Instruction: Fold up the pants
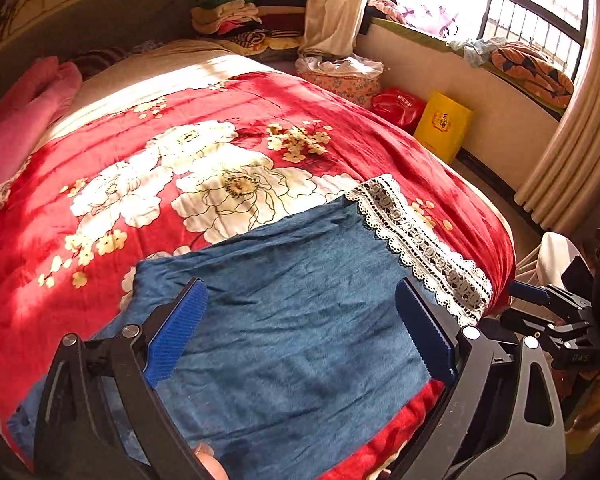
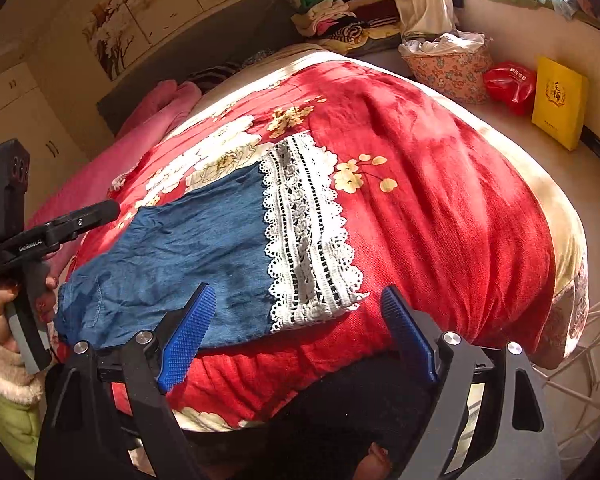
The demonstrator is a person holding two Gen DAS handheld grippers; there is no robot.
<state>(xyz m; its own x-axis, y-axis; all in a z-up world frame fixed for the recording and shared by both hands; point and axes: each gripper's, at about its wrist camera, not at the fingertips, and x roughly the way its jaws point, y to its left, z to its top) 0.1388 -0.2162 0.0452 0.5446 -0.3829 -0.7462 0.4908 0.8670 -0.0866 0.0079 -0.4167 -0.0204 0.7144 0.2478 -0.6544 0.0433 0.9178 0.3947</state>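
A bed is covered by a red blanket printed with large white flowers and small yellow blossoms, lit in patches by sunlight. The blue pants are laid folded flat on the near part of that blanket, with a band of white lace trim along the far hem; the same pants and trim are seen in the right wrist view, near the bed's front edge.

The left gripper is held above the pants with its blue-padded jaws wide apart, nothing pressed between them. The right gripper is likewise held with jaws wide apart, over the blanket's edge just beside the lace, gripping nothing. In the right wrist view the left gripper is seen at the left edge, carried by a hand in a fleecy cuff.

A pink blanket is bunched at the bed's far left side, beside a dark headboard. A pile of folded clothes is stacked at the bed's head. Against the wall under a barred window stand a floral basket, a red bag and a yellow bag. Pale curtains are hung at the right. Painted panels are mounted above the headboard.
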